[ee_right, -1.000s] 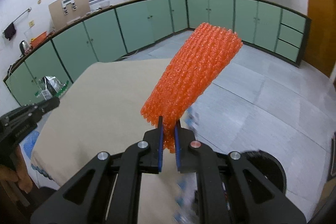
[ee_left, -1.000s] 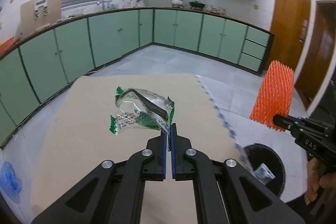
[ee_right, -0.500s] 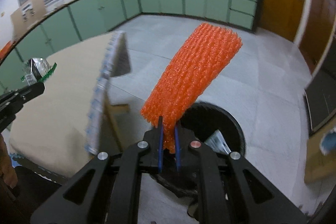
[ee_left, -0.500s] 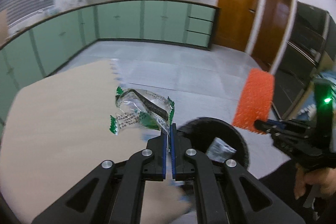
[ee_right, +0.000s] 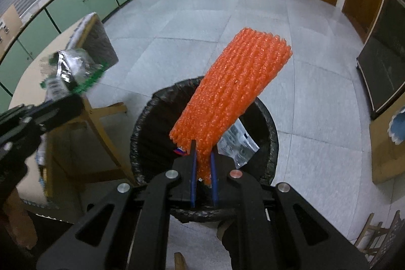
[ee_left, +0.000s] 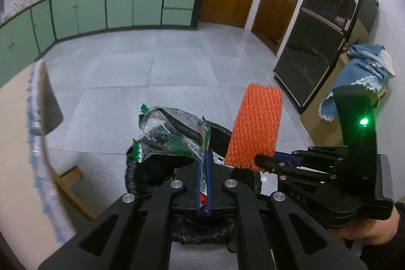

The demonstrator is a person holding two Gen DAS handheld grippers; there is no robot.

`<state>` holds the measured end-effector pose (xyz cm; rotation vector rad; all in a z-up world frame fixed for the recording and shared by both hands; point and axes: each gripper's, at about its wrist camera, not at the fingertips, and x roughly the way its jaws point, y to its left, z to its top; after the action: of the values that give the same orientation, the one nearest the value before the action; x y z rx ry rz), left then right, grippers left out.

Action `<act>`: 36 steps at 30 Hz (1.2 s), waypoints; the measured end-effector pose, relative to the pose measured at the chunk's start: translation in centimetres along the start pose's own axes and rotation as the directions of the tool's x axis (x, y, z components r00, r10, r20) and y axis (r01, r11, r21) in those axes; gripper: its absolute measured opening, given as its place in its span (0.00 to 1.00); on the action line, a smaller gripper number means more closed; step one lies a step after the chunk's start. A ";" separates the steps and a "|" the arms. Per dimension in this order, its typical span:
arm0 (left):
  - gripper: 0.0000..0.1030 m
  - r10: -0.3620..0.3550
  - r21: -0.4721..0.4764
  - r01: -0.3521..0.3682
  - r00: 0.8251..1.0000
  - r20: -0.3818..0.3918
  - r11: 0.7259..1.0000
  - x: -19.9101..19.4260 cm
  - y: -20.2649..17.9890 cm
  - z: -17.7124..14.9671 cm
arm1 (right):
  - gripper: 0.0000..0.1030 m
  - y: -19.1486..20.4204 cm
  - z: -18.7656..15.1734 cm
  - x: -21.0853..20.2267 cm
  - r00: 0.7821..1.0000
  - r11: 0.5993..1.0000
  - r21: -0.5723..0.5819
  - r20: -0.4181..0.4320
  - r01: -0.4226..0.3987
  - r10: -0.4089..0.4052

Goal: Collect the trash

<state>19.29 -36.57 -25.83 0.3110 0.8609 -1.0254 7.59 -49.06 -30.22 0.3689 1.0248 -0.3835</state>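
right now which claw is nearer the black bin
Right. The right claw, shut on the orange foam net, sits over the black bin. The left claw, shut on the crinkled wrapper, is off to the bin's side, by the table.

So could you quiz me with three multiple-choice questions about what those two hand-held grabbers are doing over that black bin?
1. Where is the orange foam net sleeve?
A. over the round black-lined trash bin
B. on the beige table
C. on the floor

2. What colour are the crinkly clear snack wrapper's edges?
A. red
B. green
C. yellow

3. What state is the right gripper in?
A. wide open
B. shut on the sleeve
C. shut on nothing

Answers:
1 A: the right wrist view shows the sleeve above the bin's opening.
2 B: green serrated ends show where the left gripper pinches it.
3 B: its blue pads squeeze the sleeve's lower end.
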 end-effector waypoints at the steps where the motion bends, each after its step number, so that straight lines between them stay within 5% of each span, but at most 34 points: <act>1: 0.04 0.001 0.003 -0.001 1.000 -0.011 1.000 0.7 0.0 0.0 | 0.08 -0.4 0.0 0.7 1.000 1.000 0.005 -0.013 0.001 -0.001; 9: 0.19 -0.003 0.006 0.003 0.994 -0.107 1.000 6.4 1.0 -1.0 | 0.17 -2.0 -0.2 3.4 0.996 1.000 0.020 -0.092 0.005 -0.003; 14: 0.25 0.018 0.015 -0.016 0.993 -0.113 1.000 7.1 0.8 -1.0 | 0.27 -2.2 0.1 3.5 0.996 0.999 0.039 -0.087 0.003 0.000; 21: 0.47 0.047 0.016 -0.045 0.992 -0.119 0.999 6.7 0.9 -1.5 | 0.33 -2.4 0.0 3.0 0.997 0.999 0.047 -0.072 0.010 -0.007; 24: 0.55 0.079 0.022 -0.077 0.991 -0.110 0.997 5.8 0.8 -1.8 | 0.40 -2.7 0.0 2.4 0.999 0.998 0.060 -0.052 0.015 -0.012; 32: 0.61 0.163 -0.001 -0.164 0.985 -0.056 0.987 -0.1 1.5 -2.3 | 0.45 -1.6 -0.7 -1.4 1.000 0.999 0.034 0.001 0.019 -0.019; 36: 0.63 0.213 -0.014 -0.213 0.977 -0.006 0.977 -4.3 1.5 -2.4 | 0.55 0.0 -1.3 -5.2 0.998 1.000 0.013 0.058 0.019 -0.019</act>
<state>18.41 -31.69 -24.37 0.3848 0.8202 -0.8188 4.25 -47.79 -26.30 0.3573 0.9696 -0.4157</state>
